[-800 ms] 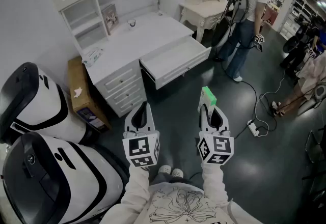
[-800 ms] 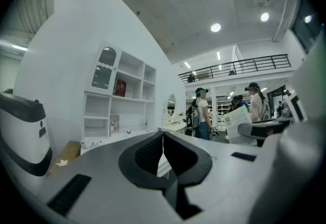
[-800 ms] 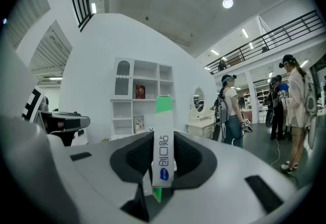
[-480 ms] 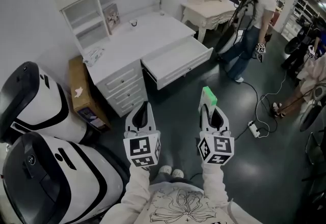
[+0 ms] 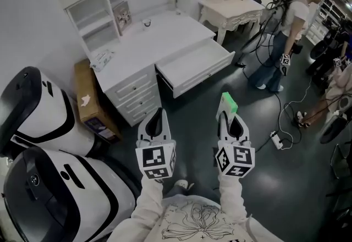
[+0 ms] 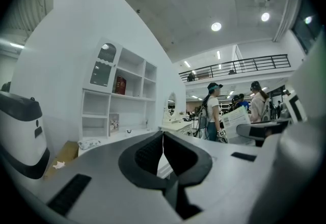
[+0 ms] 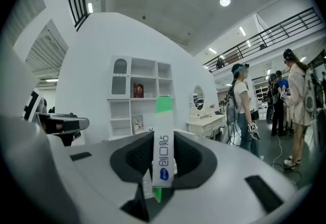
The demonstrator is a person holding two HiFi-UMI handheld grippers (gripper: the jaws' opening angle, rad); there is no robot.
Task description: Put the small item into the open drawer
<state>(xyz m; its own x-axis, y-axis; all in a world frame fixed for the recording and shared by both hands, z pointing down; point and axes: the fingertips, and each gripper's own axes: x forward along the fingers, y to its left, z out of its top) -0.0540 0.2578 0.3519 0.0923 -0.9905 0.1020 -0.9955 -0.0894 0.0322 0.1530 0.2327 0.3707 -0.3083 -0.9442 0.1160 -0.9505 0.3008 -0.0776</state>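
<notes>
Open drawer [image 5: 193, 64] sticks out from desk [image 5: 165, 32] front edge; right gripper [image 5: 227, 113] clamps green-white box [image 5: 226, 102]; left gripper [image 5: 157, 116] closed, nothing in it; both well short of desk

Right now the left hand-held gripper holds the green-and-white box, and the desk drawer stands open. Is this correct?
Not quite: the right hand-held gripper holds the green-and-white box, as the right gripper view shows. The desk drawer does stand open.

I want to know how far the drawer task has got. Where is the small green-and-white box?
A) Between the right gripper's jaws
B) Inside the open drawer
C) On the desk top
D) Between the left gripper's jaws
A: the box stands clamped between the pads of the right gripper, well short of the open drawer, while the left gripper is shut on nothing.
</notes>
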